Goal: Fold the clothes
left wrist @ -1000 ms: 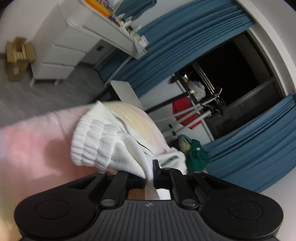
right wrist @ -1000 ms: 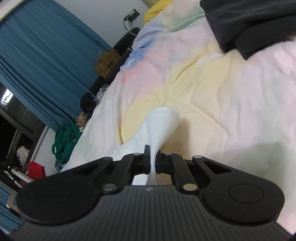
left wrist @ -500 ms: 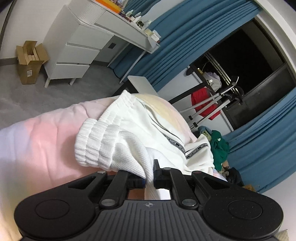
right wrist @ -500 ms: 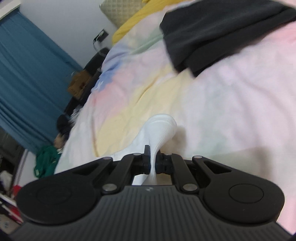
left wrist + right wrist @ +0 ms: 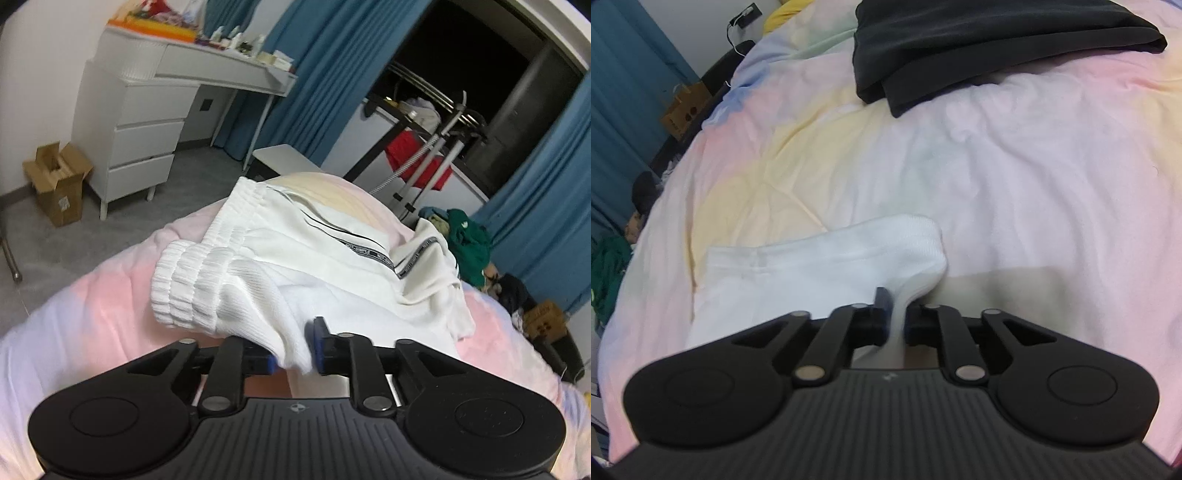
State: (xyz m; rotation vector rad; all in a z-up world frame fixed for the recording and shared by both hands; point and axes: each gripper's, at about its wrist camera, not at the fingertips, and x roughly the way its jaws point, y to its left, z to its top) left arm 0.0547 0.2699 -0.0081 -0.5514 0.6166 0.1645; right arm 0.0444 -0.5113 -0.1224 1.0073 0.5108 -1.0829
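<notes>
One white garment; stripe lettering too blurred to read.

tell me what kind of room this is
Most likely a bedroom: a bed with a pastel quilt, a white chest of drawers beside a desk, blue curtains, and a clothes rack by the dark window.

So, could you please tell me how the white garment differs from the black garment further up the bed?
The white garment is ribbed at its cuff and has an end between the fingers of the right tool; the black garment looks smooth and lies untouched. The white garment is loosely doubled over; the black garment sits in a neat folded stack. Both rest on the pastel bedspread.
</notes>
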